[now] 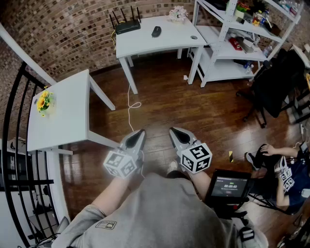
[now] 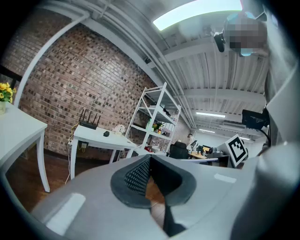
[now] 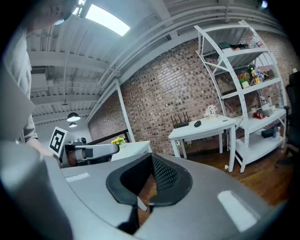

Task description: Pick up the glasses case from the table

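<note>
Both grippers are held level-ish over the wooden floor (image 1: 193,104), side by side, tips toward 12 o'clock, well short of any table.

Left gripper (image 1: 141,131): jaws drawn together, tips meeting, nothing between them; only floor shows through the gap behind the pads in the left gripper view.

Right gripper (image 1: 173,130): jaws fully together too, empty. Its marker cube faces up.

Far table (image 1: 145,43), white, at 12 o'clock against the brick wall. On it: a black router (image 1: 127,25) with antennas at the left rear; a small dark oval object, taken as the glasses case (image 1: 156,31), lying flat near the middle, just right of the router and apart from it; a pale flowery cluster (image 1: 178,13) at the rear right. The case is well apart from both grippers.

Side table (image 1: 68,114), white, at 9–10 o'clock, carrying yellow flowers (image 1: 44,101).

White shelf unit (image 1: 227,48) at 1–2 o'clock, stocked with small items too small to identify.

A seated person (image 1: 286,172) at 3–4 o'clock; a dark screen (image 1: 227,186) just right of the right gripper's arm.
</note>
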Demonstrator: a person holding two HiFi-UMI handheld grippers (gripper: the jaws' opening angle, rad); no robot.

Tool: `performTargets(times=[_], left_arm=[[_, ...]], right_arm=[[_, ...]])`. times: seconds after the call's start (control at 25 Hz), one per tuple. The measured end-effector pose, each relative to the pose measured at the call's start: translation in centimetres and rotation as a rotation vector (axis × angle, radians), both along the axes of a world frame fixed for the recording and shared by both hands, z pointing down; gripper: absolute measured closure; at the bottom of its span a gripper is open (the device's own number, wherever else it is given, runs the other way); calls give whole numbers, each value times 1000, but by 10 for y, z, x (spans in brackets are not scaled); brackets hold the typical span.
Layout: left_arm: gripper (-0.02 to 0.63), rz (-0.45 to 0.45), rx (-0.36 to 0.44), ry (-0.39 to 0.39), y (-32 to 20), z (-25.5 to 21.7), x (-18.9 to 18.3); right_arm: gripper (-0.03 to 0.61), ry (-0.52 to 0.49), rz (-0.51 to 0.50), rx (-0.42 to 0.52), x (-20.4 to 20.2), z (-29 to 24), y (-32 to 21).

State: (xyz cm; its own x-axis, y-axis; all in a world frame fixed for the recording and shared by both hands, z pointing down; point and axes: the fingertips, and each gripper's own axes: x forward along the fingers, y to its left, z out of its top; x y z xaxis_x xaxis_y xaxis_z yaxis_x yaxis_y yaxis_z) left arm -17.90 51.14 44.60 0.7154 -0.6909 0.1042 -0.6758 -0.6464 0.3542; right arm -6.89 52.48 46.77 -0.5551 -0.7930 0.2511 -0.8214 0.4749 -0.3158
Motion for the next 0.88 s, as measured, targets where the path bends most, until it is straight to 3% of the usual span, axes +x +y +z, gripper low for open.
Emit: performTargets(times=[0.28,0.52,0.88], left_arm=[[612,-34,-23,2,-64,1,46],[612,-53,-37,5,-118,7,56],[612,-11,-35,34,-279,10,44]], right_arm=[[568,12,-7,-5,50,0,-61],[568,7,-11,-22,63,8,-111],[568,52,24,-27,53,5,-265]])
